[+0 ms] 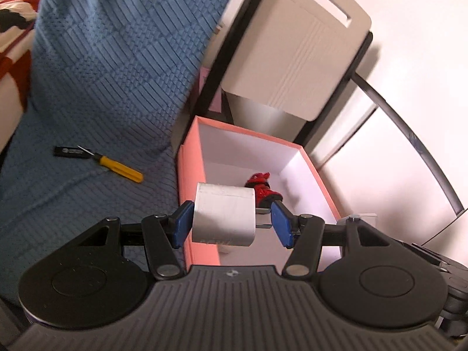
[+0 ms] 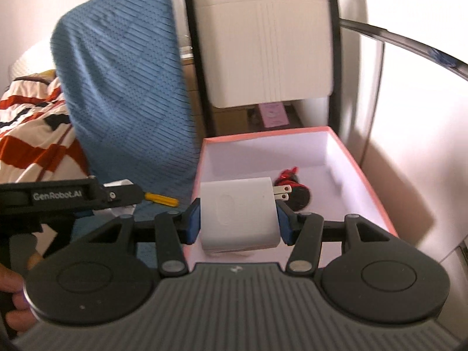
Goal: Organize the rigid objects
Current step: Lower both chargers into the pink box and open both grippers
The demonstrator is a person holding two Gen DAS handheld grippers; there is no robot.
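In the right wrist view my right gripper [image 2: 238,222] is shut on a white plug charger [image 2: 238,213], its two prongs [image 2: 282,192] pointing right, held over the near end of the pink box [image 2: 377,193]. A red and black object [image 2: 294,185] lies inside the box. In the left wrist view my left gripper [image 1: 231,223] holds open jaws around the same white charger [image 1: 223,216]; the left pad touches it, the right pad stands apart. The pink box [image 1: 190,163] and the red object [image 1: 261,190] show beyond. A yellow-handled screwdriver [image 1: 118,167] and a black stick [image 1: 70,152] lie on the blue blanket.
A blue knitted blanket [image 1: 111,67] covers the seat and one chair back. A white chair back [image 2: 269,44] stands behind the box. A striped orange-and-white cloth [image 2: 32,125] lies at left. A white wall [image 2: 415,111] is at right. The left gripper's body [image 2: 67,197] shows at left.
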